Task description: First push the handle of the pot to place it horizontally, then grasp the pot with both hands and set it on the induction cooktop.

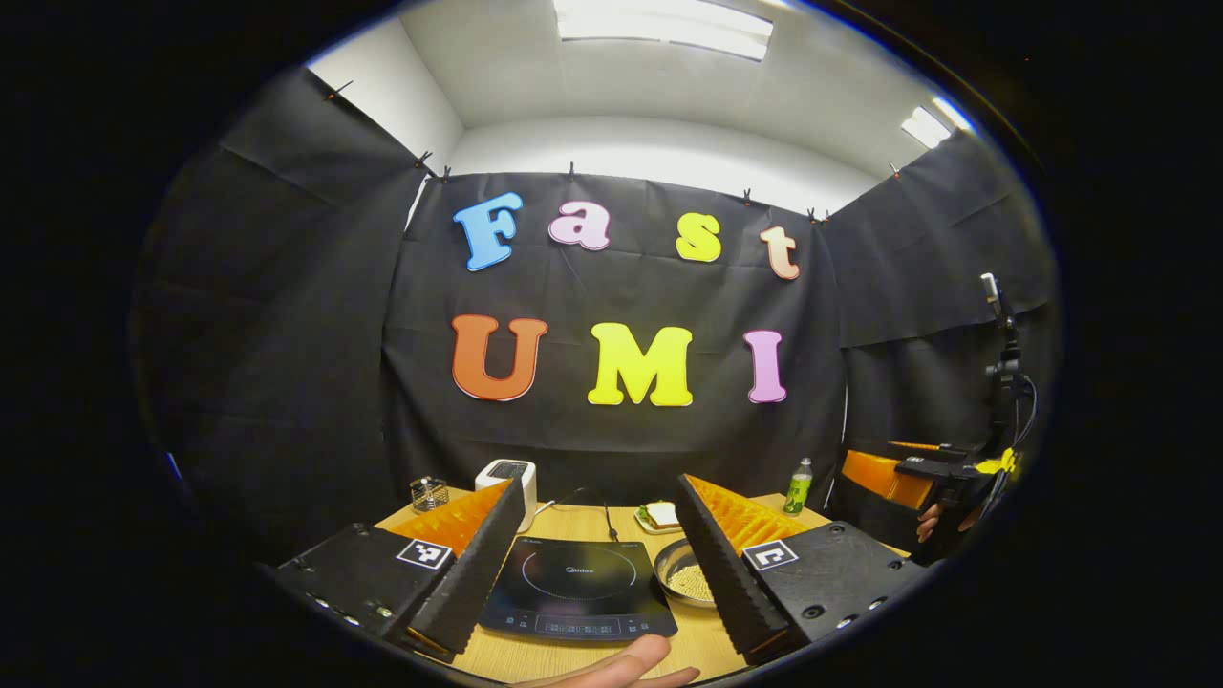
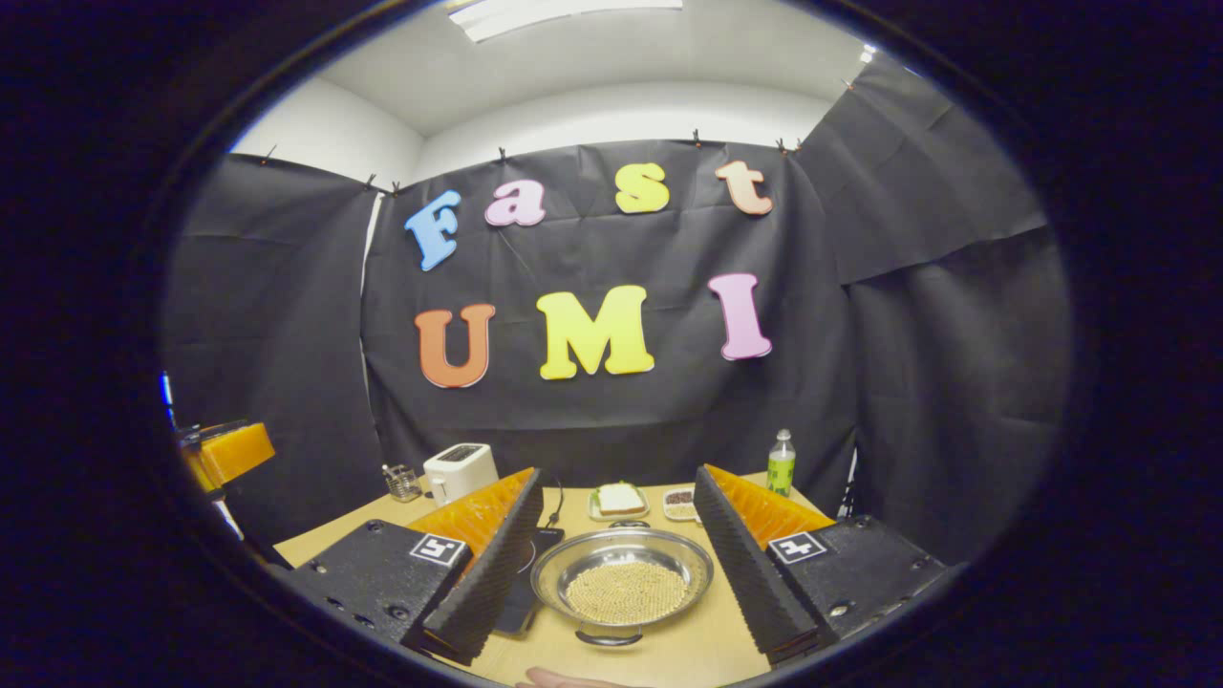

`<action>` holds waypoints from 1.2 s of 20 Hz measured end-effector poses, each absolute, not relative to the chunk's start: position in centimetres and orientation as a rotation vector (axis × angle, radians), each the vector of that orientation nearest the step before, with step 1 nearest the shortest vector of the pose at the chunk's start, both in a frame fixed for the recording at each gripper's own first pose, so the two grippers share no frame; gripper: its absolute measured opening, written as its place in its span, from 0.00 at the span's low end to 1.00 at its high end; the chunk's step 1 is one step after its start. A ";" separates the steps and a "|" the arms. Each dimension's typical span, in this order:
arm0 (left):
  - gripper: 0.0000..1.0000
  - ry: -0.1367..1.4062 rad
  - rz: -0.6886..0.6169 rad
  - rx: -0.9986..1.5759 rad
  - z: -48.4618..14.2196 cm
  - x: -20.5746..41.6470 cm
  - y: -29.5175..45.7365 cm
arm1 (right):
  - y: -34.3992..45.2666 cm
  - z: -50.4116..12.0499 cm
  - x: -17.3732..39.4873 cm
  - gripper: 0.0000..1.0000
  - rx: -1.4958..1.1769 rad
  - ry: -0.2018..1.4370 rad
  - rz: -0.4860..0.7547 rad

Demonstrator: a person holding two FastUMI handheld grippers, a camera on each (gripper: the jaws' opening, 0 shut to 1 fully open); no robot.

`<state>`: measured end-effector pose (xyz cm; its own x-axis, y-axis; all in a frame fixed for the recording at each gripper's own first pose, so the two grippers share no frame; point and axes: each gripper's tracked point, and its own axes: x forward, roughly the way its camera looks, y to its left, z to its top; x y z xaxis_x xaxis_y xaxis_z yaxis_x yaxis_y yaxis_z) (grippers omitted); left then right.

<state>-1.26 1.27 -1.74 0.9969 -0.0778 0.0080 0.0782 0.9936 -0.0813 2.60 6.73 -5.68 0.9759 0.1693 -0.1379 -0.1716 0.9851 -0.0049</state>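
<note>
Both grippers hang above the table, nothing between the fingers. Left gripper (image 1: 597, 564) is spread wide over the cooktop (image 1: 576, 585), lower centre of its view. Right gripper (image 2: 611, 564) is equally wide, framing the pot (image 2: 623, 578) at bottom centre, beside the cooktop, not on it. One pot handle (image 2: 602, 635) points at the camera. Looks like step one hasn't started: next, nudge that handle sideways.
</note>
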 end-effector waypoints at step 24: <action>0.95 -0.005 0.034 -0.055 -3.0 -2.6 5.7 | 14.1 -31.7 5.3 0.04 -0.182 0.857 0.334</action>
